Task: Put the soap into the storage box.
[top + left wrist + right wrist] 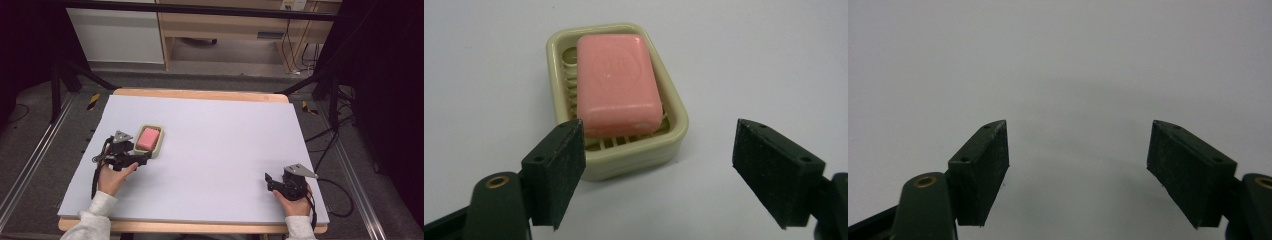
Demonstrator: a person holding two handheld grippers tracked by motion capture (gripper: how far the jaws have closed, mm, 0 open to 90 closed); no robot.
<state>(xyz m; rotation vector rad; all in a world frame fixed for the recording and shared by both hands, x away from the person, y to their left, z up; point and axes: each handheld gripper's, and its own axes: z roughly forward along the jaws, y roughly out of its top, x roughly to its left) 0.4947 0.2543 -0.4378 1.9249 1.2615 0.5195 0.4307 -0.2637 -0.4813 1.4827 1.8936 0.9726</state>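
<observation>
A pink bar of soap [148,137] [616,82] lies in a pale green soap dish [160,145] [674,107] on the left half of the white table top. My left gripper [142,159] [659,165] sits just in front of the dish, open, with its jaws wide apart and nothing between them; its left jaw is close to the dish's near corner. My right gripper [268,181] [1078,170] rests near the table's front right edge, open over bare white surface.
The white board [220,145] covers a wooden table; its front edge is close to both hands. Dark stands and cables flank the table on the floor. A wooden cabinet [225,30] stands behind the table.
</observation>
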